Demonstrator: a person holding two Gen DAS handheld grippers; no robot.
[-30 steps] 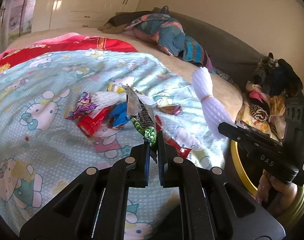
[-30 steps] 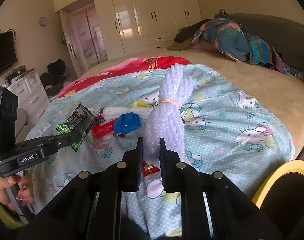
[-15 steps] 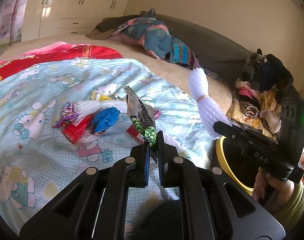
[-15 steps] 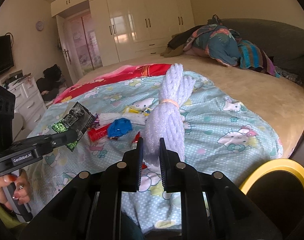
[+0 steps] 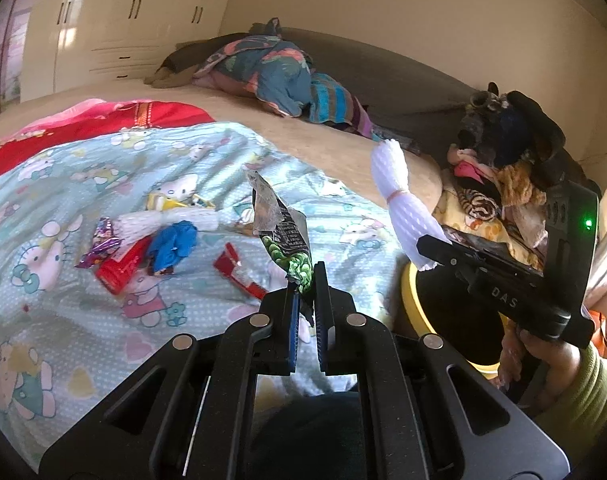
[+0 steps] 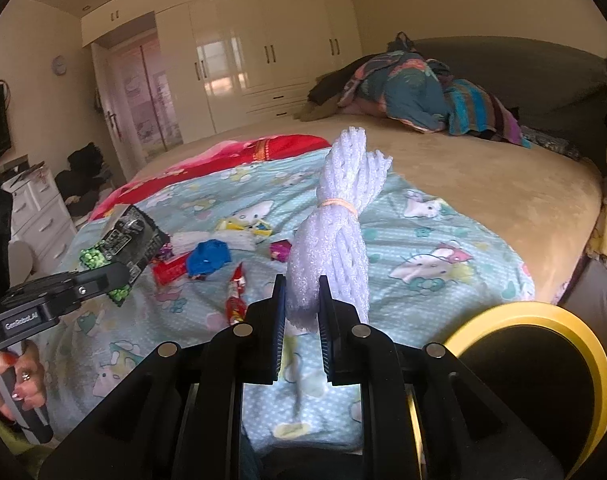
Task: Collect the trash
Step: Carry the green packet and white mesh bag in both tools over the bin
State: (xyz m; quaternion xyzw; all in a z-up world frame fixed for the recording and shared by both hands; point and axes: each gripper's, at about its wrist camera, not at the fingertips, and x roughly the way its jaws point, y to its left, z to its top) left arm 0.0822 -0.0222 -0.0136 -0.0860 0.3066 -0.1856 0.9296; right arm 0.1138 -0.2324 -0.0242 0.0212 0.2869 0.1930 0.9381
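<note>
My left gripper is shut on a green and black snack wrapper and holds it up above the bed's near edge. The wrapper also shows in the right wrist view. My right gripper is shut on a white foam net bundle tied with an orange band, also seen in the left wrist view. A yellow-rimmed black trash bin stands beside the bed, below and right of the right gripper. Loose trash lies on the Hello Kitty blanket: a blue scrap, red wrappers, a purple wrapper.
A pile of clothes lies at the far end of the bed. Stuffed toys and cloth are heaped to the right beyond the bin. White wardrobes line the far wall. A dresser stands at the left.
Both grippers have drawn back from the trash pile toward the bed's near edge and right, each keeping its item. The bin rim now shows larger in the right wrist view.
</note>
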